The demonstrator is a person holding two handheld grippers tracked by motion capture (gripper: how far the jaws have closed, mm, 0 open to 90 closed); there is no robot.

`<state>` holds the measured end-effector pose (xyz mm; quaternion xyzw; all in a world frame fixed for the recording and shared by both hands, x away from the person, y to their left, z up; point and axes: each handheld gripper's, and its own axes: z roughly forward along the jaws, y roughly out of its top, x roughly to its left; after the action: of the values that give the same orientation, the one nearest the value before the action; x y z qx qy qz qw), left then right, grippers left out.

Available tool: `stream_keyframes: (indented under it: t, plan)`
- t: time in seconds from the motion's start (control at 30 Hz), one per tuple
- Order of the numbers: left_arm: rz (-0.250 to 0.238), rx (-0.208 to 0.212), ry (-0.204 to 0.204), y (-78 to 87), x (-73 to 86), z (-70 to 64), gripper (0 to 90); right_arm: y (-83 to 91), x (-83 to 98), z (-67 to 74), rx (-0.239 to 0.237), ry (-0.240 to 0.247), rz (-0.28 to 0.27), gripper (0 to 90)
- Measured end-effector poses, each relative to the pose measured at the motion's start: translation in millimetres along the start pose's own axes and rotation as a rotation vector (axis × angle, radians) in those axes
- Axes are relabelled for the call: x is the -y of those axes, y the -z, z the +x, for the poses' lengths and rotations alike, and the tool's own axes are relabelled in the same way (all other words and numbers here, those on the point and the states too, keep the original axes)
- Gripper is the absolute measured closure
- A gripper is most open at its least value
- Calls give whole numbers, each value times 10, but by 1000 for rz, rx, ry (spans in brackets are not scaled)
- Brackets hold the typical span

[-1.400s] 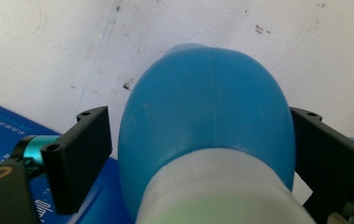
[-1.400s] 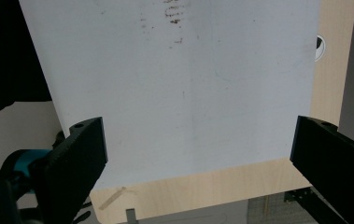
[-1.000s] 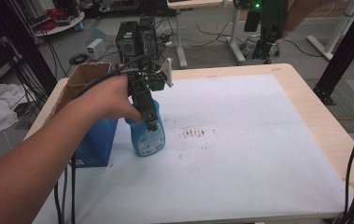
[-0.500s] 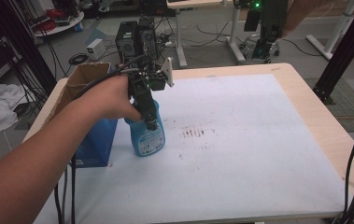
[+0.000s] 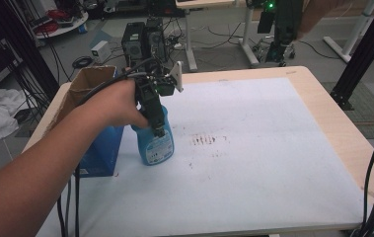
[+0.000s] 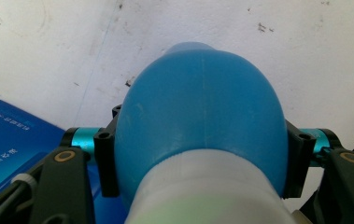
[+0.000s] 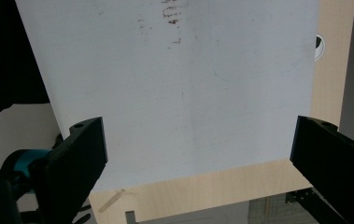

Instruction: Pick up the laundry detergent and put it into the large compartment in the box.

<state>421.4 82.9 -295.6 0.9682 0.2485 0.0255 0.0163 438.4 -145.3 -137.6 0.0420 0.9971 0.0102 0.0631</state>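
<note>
Left gripper jaws have just been closing, now clamped on blue bottle; ready to lift. Right gripper wide, empty over table.

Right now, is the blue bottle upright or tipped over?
Upright. The blue bottle stands on its base on the white mat, neck up, with the left gripper closed around its upper part from above.
</note>
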Motion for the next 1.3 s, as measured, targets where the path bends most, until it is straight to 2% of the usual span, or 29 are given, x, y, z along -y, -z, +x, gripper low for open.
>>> stream_keyframes:
  t: [0.37, 0.5, 0.87, 1.07, 1.17, 1.3]
  plan:
    - [3, -18, 3, -4, -2, -8, 370, -5, 2, -4, -1, -5, -1, 29]
    - [3, -19, -7, -4, -5, -20, 376, -10, -2, -7, -1, -4, -2, 29]
    - [5, -1, -11, 13, 3, 0, 385, -27, -13, -1, -2, -8, 4, 29]
    - [4, 12, -28, 180, 7, -34, 385, -31, -9, -2, -1, -6, 3, 29]
    - [31, 23, -52, 327, 2, -64, 385, -26, -9, 3, -3, -5, 3, 29]
    - [40, 32, -63, 429, -1, -79, 385, -29, -23, 7, -2, 2, 1, 29]
